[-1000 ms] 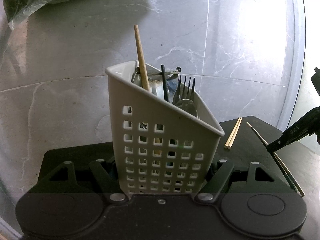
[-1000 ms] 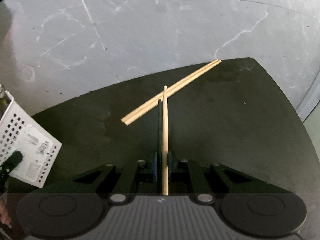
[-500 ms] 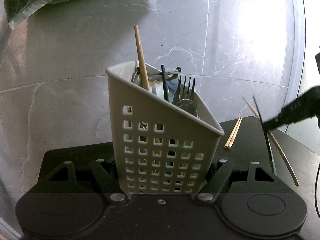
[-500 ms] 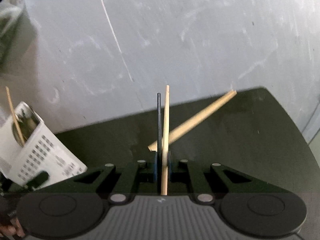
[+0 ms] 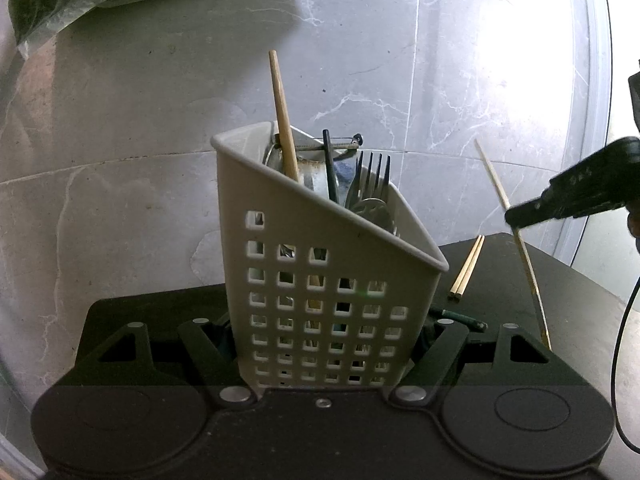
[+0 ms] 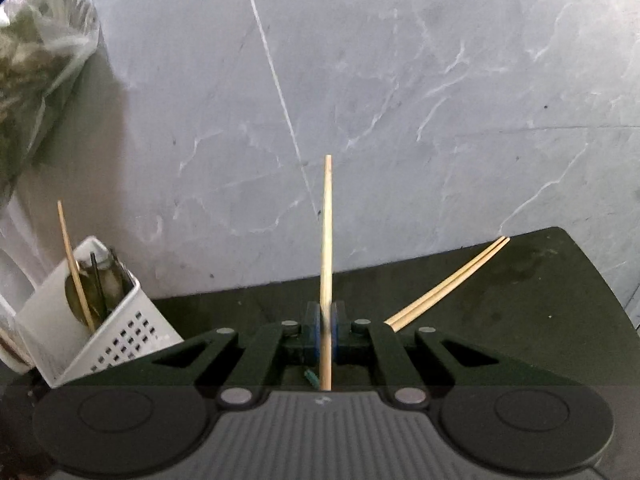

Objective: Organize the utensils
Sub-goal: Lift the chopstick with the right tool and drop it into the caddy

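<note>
My left gripper (image 5: 332, 336) is shut on a white perforated utensil caddy (image 5: 320, 280) that stands on the black table. The caddy holds a wooden chopstick (image 5: 282, 116), a black chopstick, a fork (image 5: 372, 176) and a spoon. The caddy also shows at the left of the right wrist view (image 6: 100, 328). My right gripper (image 6: 326, 320) is shut on a single wooden chopstick (image 6: 327, 240) that points up and away, above the table. From the left wrist view this gripper (image 5: 532, 216) is at the right with the chopstick (image 5: 516, 240) slanting through it. A pair of wooden chopsticks (image 6: 448, 280) lies on the table to the right.
The black table (image 6: 520, 320) ends near a grey marble wall (image 6: 360, 80). A plastic bag of greens (image 6: 36, 68) sits at the upper left. A small dark green piece (image 5: 460, 316) lies by the caddy's right side. A black cable (image 5: 618, 360) hangs at the far right.
My right gripper has lifted the wooden chopstick off the table and turned left toward the caddy. The black chopstick beside it is no longer seen. The left gripper and caddy have not moved.
</note>
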Available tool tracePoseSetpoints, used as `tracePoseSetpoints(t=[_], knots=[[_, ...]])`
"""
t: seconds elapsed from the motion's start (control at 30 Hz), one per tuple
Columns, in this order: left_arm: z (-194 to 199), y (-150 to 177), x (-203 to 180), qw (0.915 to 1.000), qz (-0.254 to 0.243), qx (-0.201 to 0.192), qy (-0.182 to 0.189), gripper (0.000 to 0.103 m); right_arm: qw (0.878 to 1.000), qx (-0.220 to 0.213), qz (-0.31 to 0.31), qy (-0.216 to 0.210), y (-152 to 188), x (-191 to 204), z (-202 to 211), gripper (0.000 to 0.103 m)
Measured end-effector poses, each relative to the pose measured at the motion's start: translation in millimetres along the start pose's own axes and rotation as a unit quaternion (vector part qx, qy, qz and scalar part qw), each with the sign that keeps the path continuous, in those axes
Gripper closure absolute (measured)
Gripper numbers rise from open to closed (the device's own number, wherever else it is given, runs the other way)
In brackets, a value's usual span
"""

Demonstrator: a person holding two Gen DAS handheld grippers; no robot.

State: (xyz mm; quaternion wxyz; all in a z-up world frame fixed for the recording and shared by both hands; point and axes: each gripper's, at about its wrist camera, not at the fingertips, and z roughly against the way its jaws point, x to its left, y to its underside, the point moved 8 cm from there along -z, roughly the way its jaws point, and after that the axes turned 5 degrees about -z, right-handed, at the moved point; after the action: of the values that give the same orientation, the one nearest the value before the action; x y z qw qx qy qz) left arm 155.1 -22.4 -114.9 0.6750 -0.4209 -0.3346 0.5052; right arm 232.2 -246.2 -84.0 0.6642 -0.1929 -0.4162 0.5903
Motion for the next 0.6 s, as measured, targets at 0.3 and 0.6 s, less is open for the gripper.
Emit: tracePoseSetpoints(t=[0.3,0.6], knots=[[0.3,-0.5,0.4,1.0000,-0.001,0.001,0.000,0.026,0.988,0.121,0.086,-0.037,17.1,31.8,-77.6,0.098],[0.4,0.7,-0.2,1.0000,0.007,-0.002,-0.004,0.026,0.968,0.188,0.162,-0.036,25.2,58.1,-130.1,0.097]])
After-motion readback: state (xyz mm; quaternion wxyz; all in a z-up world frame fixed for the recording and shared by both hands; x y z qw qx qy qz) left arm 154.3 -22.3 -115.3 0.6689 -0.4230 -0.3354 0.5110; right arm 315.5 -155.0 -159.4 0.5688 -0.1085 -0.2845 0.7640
